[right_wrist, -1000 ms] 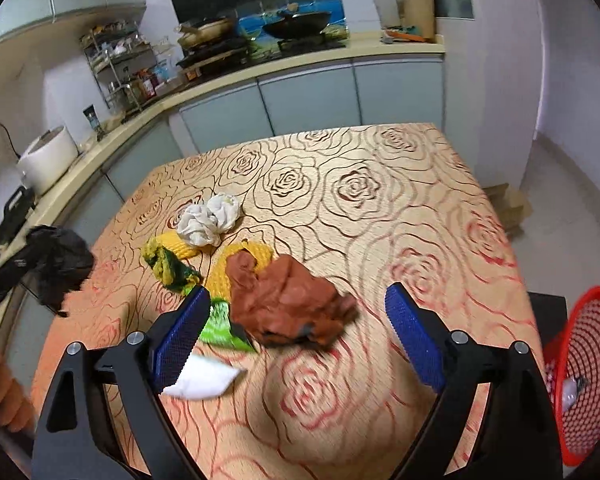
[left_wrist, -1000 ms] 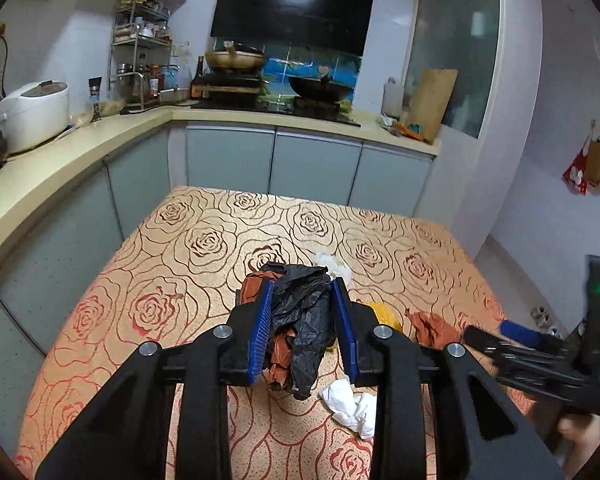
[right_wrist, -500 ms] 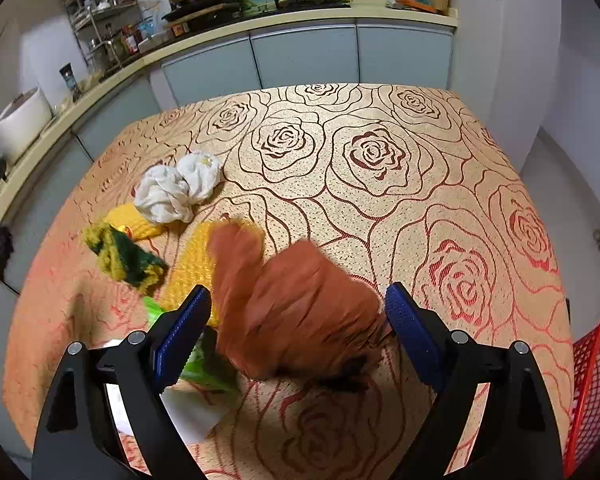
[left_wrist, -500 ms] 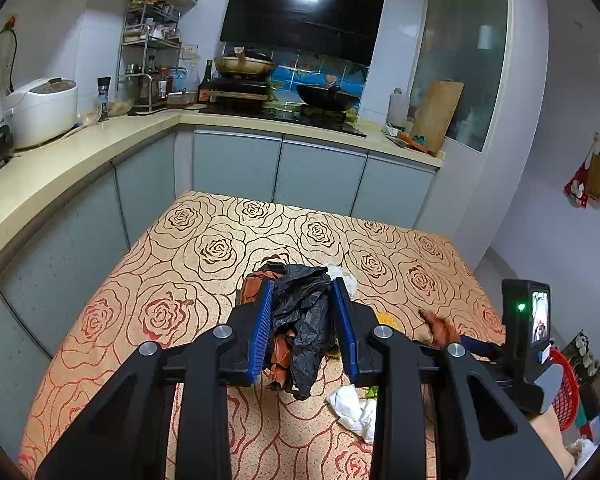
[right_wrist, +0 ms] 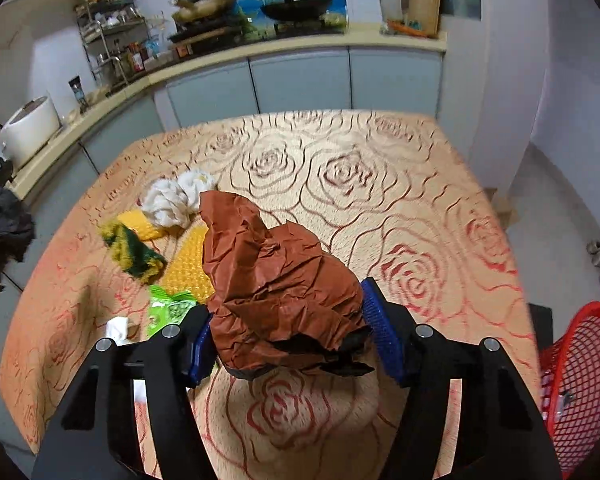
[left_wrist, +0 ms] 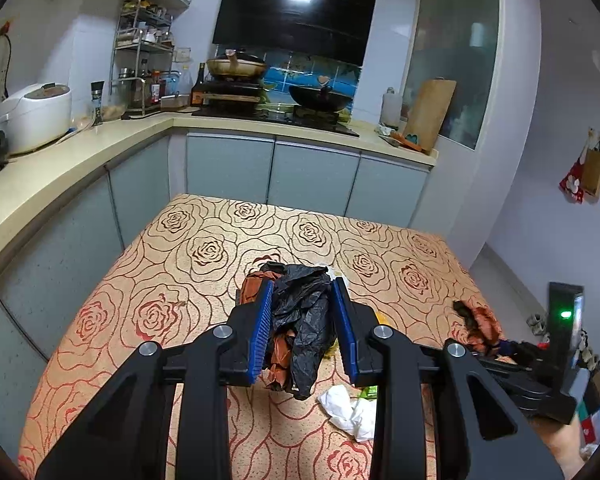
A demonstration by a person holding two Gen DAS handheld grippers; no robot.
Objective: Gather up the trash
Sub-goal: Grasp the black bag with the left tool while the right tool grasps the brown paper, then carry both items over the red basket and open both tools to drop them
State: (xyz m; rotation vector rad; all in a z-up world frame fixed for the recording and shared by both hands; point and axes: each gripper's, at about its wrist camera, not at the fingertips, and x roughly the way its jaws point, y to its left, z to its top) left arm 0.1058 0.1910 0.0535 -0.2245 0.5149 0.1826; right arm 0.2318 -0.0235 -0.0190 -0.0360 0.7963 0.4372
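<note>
Right wrist view shows the right gripper clenched on a crumpled brown paper wad lifted above the desk, with the red basket off to the right. Only the wad's lower edge looks pinched, so a quick swing could shake it loose short of the basket. Left gripper grasps a black bag bundled with brown scraps, which could slip from the loose film.

Black fingers, blue ribbed pads, silver screws.
</note>
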